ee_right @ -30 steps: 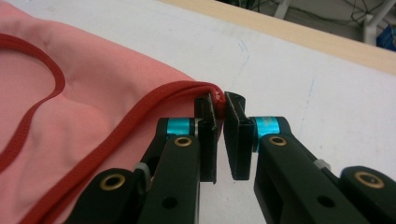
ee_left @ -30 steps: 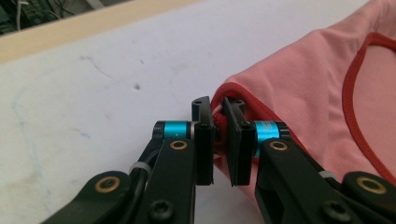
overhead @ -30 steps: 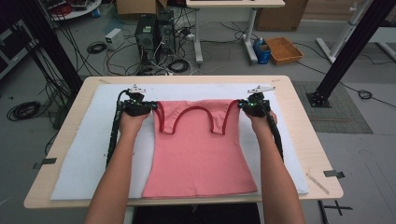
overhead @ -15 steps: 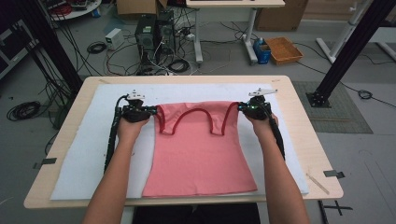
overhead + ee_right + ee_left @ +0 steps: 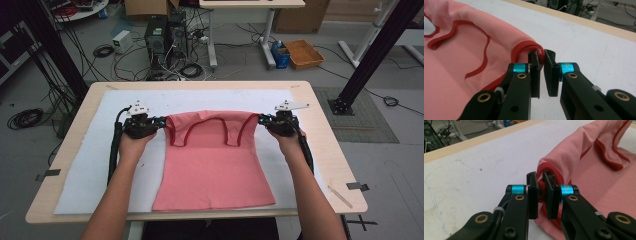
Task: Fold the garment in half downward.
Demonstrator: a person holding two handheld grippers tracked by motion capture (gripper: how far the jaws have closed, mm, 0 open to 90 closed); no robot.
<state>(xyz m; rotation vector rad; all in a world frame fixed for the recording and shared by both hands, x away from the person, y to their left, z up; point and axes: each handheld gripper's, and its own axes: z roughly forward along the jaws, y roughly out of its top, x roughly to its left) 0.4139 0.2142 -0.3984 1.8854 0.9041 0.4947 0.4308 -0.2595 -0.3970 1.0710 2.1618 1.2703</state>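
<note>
A pink tank top [image 5: 215,172] with dark red trim lies on a white mat [image 5: 82,170], hem toward the person. Its upper part is lifted and folded over toward the hem. My left gripper [image 5: 162,122] is shut on the left shoulder strap; in the left gripper view the red trim [image 5: 541,188] is pinched between the jaws of that gripper [image 5: 541,180]. My right gripper [image 5: 261,119] is shut on the right shoulder strap, and the right gripper view shows the bunched trim [image 5: 527,47] clamped at the tips of its jaws [image 5: 541,55]. Both straps hang just above the mat.
The mat covers most of a wooden table [image 5: 325,145]; bare mat lies beyond the top and at both sides. Tape marks sit at the table's left [image 5: 47,173] and right [image 5: 356,185] edges. Computer towers [image 5: 165,35], cables and an orange basket [image 5: 303,52] are on the floor beyond.
Both grippers have moved toward the person, carrying the shoulder straps with them, so the top's upper part now folds further over its body.
</note>
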